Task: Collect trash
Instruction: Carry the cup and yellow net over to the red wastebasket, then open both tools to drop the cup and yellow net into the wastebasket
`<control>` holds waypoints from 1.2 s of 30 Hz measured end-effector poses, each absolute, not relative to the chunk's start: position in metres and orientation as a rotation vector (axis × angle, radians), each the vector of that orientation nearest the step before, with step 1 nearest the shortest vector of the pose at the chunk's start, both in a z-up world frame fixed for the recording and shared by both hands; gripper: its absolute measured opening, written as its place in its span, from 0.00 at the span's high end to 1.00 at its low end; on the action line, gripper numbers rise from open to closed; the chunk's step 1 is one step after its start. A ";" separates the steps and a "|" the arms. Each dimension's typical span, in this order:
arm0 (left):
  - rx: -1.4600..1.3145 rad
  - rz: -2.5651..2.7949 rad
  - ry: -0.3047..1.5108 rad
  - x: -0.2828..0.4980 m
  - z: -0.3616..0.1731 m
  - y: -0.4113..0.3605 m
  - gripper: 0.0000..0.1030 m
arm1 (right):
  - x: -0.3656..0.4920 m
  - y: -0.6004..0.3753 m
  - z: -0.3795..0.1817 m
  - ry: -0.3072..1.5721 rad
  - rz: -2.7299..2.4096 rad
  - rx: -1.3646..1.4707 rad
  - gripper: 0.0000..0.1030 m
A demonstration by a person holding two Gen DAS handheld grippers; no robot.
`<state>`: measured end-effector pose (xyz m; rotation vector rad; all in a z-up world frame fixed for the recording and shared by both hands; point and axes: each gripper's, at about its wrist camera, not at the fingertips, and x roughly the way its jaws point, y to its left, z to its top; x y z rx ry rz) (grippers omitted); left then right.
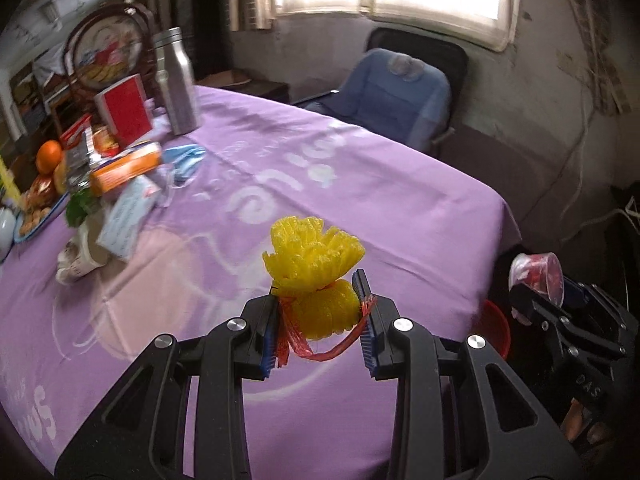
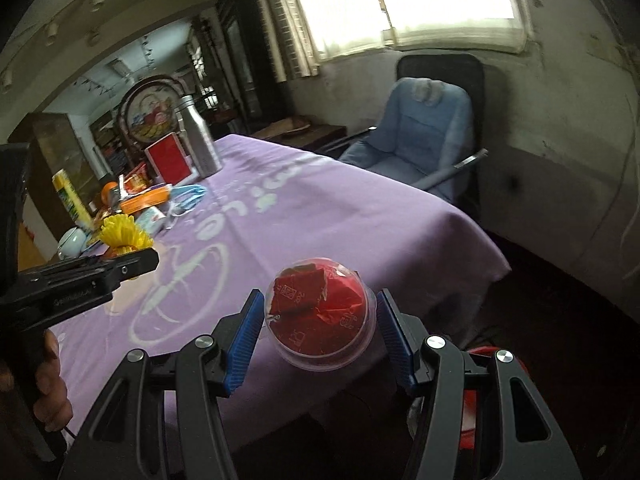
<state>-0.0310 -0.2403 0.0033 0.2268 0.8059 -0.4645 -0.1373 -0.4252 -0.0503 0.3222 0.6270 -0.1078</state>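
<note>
Yellow netting (image 1: 316, 276) clamped in my left gripper (image 1: 320, 320); right gripper (image 2: 320, 332) pinches clear cup (image 2: 322, 320), red bin (image 1: 496, 330) beside table (image 1: 400, 208).

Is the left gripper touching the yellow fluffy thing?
Touching. The left wrist view shows the left gripper squeezing the yellow mesh ball from both sides.

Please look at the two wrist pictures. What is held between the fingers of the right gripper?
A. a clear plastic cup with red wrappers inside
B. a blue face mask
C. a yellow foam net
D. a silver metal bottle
A: in the right wrist view the right gripper is closed on the clear plastic cup that holds red wrappers, while the yellow foam net sits in the left gripper.
</note>
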 end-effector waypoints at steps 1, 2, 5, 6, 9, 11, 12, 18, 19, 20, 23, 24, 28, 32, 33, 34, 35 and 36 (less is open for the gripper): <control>0.238 -0.476 0.805 -0.034 0.002 -0.248 0.67 | -0.142 -0.433 -0.053 0.627 -0.122 0.329 0.45; 0.251 -0.488 0.805 -0.037 0.001 -0.255 0.67 | -0.145 -0.437 -0.056 0.628 -0.133 0.330 0.45; 0.294 -0.536 0.803 -0.049 -0.003 -0.283 0.67 | -0.156 -0.461 -0.068 0.635 -0.182 0.352 0.45; 0.311 -0.561 0.804 -0.054 -0.006 -0.295 0.67 | -0.160 -0.471 -0.073 0.637 -0.199 0.366 0.45; 0.347 -0.635 0.819 -0.065 -0.015 -0.325 0.67 | -0.171 -0.498 -0.090 0.649 -0.253 0.410 0.45; 0.377 -0.677 0.826 -0.073 -0.021 -0.344 0.67 | -0.179 -0.517 -0.104 0.665 -0.289 0.444 0.45; 0.399 -0.700 0.830 -0.078 -0.027 -0.356 0.67 | -0.183 -0.526 -0.112 0.676 -0.303 0.463 0.45; 0.484 -0.801 0.884 -0.096 -0.059 -0.408 0.67 | -0.200 -0.569 -0.157 0.752 -0.381 0.545 0.45; 0.496 -0.817 0.901 -0.098 -0.065 -0.415 0.67 | -0.202 -0.575 -0.166 0.767 -0.392 0.561 0.45; 0.508 -0.838 0.927 -0.101 -0.073 -0.424 0.67 | -0.204 -0.583 -0.179 0.791 -0.404 0.588 0.45; 0.567 -0.909 1.026 -0.109 -0.103 -0.450 0.67 | -0.208 -0.598 -0.212 0.841 -0.432 0.646 0.45; 0.586 -0.926 1.041 -0.111 -0.113 -0.458 0.67 | -0.208 -0.603 -0.227 0.868 -0.441 0.667 0.45; 0.639 -0.951 1.129 -0.111 -0.159 -0.486 0.67 | -0.210 -0.619 -0.276 0.940 -0.447 0.792 0.45; 0.684 -0.947 1.188 -0.110 -0.203 -0.509 0.67 | -0.211 -0.633 -0.302 0.971 -0.454 0.856 0.45; 0.697 -0.937 1.201 -0.109 -0.217 -0.514 0.67 | -0.210 -0.636 -0.308 0.975 -0.465 0.866 0.45; 0.700 -0.932 1.210 -0.106 -0.224 -0.517 0.67 | -0.210 -0.641 -0.314 0.978 -0.473 0.879 0.45; 0.699 -0.922 1.223 -0.106 -0.232 -0.519 0.67 | -0.210 -0.643 -0.317 0.981 -0.474 0.890 0.45; 0.697 -0.913 1.237 -0.104 -0.241 -0.522 0.67 | -0.208 -0.646 -0.324 0.986 -0.474 0.904 0.45</control>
